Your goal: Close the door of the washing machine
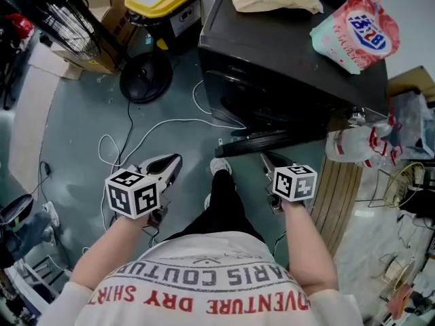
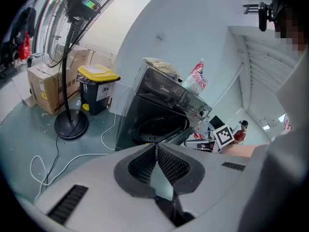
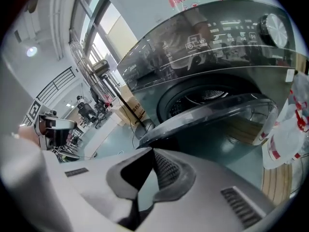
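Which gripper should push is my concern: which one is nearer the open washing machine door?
Right. The right gripper is just short of the door; the left gripper hangs farther off, to its left.

At six o'clock in the head view, the person's shirt (image 1: 217,284) carries red print, upside down: "ARIS COUTU" above "VENTURE DRY SHIR". The washing machine (image 2: 154,110) front reads "Midea". The blue print on the bag (image 1: 353,36), at one o'clock, is too blurred to read.
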Motion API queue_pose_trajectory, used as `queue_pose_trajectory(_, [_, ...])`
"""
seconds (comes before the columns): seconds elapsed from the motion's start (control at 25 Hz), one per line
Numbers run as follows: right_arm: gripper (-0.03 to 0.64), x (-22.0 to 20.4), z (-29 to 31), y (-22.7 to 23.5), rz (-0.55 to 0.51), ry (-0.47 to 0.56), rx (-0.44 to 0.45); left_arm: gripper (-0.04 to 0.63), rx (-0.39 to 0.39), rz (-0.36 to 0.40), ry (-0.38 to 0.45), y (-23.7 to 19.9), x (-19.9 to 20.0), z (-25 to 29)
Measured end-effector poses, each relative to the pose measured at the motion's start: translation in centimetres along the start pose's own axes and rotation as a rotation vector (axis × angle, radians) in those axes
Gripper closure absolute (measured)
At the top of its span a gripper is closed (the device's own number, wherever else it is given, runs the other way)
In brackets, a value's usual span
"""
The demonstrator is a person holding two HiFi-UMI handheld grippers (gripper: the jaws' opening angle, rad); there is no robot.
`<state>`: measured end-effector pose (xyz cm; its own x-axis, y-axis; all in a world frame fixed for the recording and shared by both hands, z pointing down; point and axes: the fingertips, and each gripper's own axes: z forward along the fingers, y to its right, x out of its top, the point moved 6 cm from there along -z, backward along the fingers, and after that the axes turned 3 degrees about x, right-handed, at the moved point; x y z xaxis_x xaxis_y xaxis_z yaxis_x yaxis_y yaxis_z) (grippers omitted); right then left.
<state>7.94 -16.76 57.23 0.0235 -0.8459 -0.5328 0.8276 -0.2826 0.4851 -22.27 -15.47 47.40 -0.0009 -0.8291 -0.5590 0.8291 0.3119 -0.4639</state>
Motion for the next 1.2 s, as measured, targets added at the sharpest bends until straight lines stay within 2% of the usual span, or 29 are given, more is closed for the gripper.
queue_pose_trajectory(0.72, [0.595,6.6,3.8,2.8,-0.020,0.007,0.001,0.557,0.056,-0.052,0.012,-1.9,3.2,2.2])
queue_pose_trajectory(1.2, [0.595,8.8,5.2,4.4,0.013,0.049,-0.066,0.557,0.060,-0.067,0.002,-2.3,4.4,4.2])
